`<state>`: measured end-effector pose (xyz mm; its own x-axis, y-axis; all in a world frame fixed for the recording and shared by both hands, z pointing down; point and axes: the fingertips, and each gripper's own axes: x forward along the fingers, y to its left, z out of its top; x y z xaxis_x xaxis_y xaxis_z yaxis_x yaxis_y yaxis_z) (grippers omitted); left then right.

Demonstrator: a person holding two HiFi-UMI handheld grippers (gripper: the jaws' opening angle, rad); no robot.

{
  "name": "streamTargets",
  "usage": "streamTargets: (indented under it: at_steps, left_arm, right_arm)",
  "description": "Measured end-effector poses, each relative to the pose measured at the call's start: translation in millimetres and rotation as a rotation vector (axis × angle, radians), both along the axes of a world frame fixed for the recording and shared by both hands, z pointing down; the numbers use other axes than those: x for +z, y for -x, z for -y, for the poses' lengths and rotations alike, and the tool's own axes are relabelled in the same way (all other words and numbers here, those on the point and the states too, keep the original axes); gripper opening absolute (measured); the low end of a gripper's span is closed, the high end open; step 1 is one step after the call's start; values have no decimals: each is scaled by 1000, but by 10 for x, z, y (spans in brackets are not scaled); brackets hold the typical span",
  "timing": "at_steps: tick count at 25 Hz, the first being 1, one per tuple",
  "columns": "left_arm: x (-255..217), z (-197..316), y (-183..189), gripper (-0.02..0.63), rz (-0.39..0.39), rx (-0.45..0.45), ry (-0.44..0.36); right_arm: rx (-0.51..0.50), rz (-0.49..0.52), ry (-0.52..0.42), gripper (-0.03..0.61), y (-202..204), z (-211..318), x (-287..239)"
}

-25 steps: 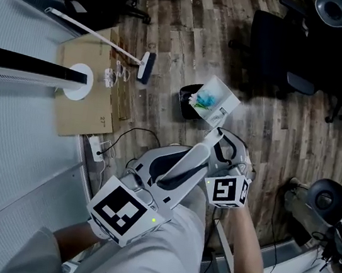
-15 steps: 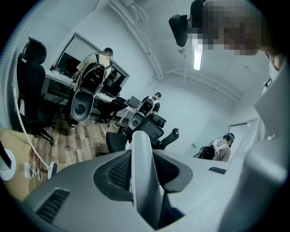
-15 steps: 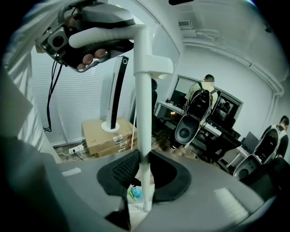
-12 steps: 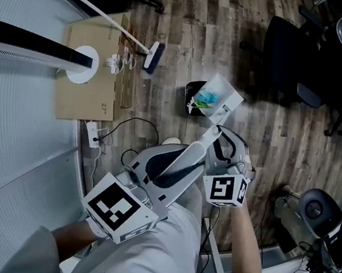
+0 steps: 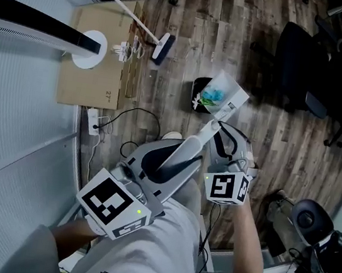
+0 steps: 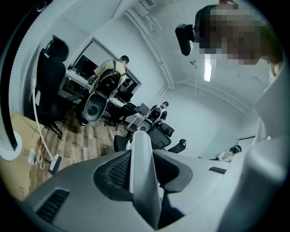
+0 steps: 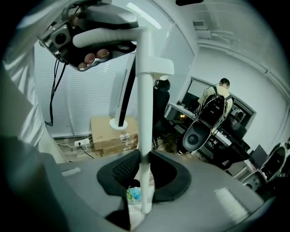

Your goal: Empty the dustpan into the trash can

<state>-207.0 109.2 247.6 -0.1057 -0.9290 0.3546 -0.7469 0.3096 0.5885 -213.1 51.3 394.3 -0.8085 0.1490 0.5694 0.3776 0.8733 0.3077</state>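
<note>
- The dustpan (image 5: 225, 96) is up off the wooden floor (image 5: 195, 15), carried by its long white handle (image 5: 204, 137). In the head view its long axis runs from 7 o'clock up to 1 o'clock, with the pan at the 1 o'clock end.
- The pan's open face is tilted toward the camera, and blue-green scraps lie inside it.
- The pan sits at the 3 o'clock side of the black trash can (image 5: 199, 86) and overlaps it. I cannot tell whether the two touch.
- The left hand-held gripper (image 5: 173, 162) is clamped on the handle's lower stretch; its own view shows the white bar squeezed between the pads.
- The right hand-held gripper (image 5: 225, 137) grips the handle higher up, near the pan, jaws closed on it.
- Bare floor lies open at 12 o'clock and 5 o'clock of the can.
- Dark office chairs (image 5: 302, 69) crowd the 2 to 3 o'clock side.
- A broom (image 5: 163, 47) and a cardboard box (image 5: 95, 70) lie at 10 o'clock, and a power strip (image 5: 93, 122) with its cable at 8 o'clock.
- The can's right part is hidden behind the pan, and the handle's lower end is lost behind the left gripper's body.
</note>
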Motion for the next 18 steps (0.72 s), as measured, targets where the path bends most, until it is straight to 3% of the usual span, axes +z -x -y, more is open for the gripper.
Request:
streamTargets:
  at_steps: [18]
  left_arm:
    - [336, -684, -96, 121, -52, -127, 81]
  right_arm:
    - [-148, -33, -81, 86, -49, -510, 205]
